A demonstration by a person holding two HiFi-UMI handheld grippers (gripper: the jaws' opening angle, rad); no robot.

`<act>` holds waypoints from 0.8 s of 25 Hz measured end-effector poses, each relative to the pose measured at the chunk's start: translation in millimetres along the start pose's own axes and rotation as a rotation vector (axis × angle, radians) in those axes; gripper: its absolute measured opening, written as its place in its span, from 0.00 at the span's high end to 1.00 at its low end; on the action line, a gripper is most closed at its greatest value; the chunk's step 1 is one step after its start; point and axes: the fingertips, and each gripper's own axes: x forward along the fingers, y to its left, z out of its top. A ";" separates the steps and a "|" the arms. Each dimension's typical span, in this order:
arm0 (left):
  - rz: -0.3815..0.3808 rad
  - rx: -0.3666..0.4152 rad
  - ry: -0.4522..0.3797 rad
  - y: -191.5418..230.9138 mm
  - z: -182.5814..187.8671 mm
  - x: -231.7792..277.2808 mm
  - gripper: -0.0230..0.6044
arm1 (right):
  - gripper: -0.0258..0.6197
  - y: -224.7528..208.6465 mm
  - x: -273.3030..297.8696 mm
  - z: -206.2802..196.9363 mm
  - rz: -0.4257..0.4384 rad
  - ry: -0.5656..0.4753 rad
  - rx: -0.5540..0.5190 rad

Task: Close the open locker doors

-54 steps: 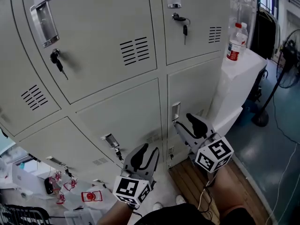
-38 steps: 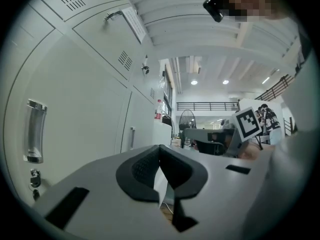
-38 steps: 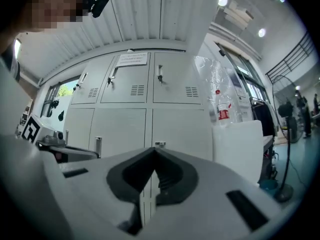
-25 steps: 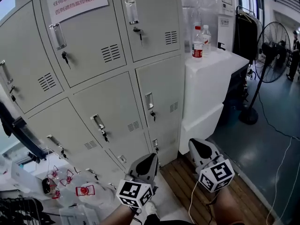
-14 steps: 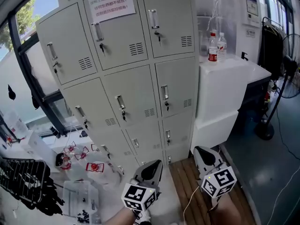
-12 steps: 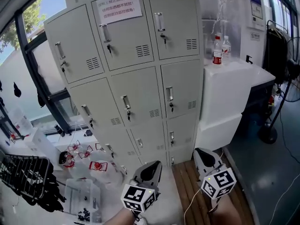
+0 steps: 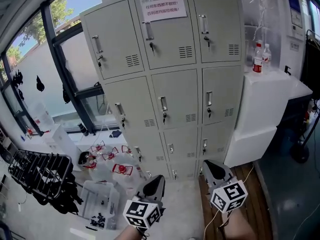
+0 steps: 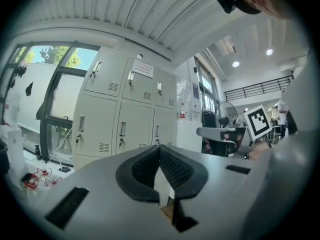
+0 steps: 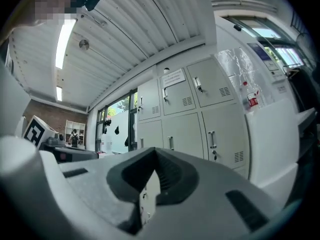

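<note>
The left tool (image 7: 156, 180), clenched on nothing, hangs low, well short of the locker doors (image 7: 172, 91), which all look shut; the right tool (image 7: 207, 165) is likewise clenched, empty. Closing seems done; next, only a check for any door ajar. The locker doors now stand farther off than earlier.

The paper sign (image 7: 161, 6) on the lockers (image 7: 170, 99) has print too small to read; the lowest doors (image 7: 172, 173) sit partly behind the right gripper (image 7: 207, 165); the labels on the two bottles (image 7: 258, 59) are too small to read; the little black bits (image 7: 97, 218) on the floor (image 7: 185, 209) by the clear box (image 7: 100, 201) are too tiny to name; the dark stand (image 7: 301, 153) is cut off by the right edge; the person's right arm (image 7: 236, 229) runs off the bottom edge.
</note>
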 end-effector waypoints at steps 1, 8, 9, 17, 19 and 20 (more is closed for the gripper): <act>0.000 -0.004 0.000 5.6 0.2 -4.4 0.96 | 0.96 6.4 2.0 -1.0 -0.003 0.002 0.003; -0.090 -0.005 -0.012 14.0 6.0 -20.8 0.96 | 0.96 27.1 -15.6 5.0 -0.108 -0.004 -0.017; -0.110 -0.006 -0.015 12.3 6.6 -22.7 0.96 | 0.96 28.5 -21.8 6.1 -0.131 -0.005 -0.022; -0.244 -0.012 -0.034 3.1 11.9 -42.3 0.96 | 0.96 46.0 -70.3 9.7 -0.300 0.001 -0.049; -0.267 -0.015 -0.038 1.5 12.6 -45.8 0.96 | 0.96 50.5 -78.6 11.4 -0.329 -0.001 -0.054; -0.278 -0.015 -0.039 0.6 12.8 -47.4 0.96 | 0.96 52.6 -82.0 11.7 -0.341 -0.002 -0.056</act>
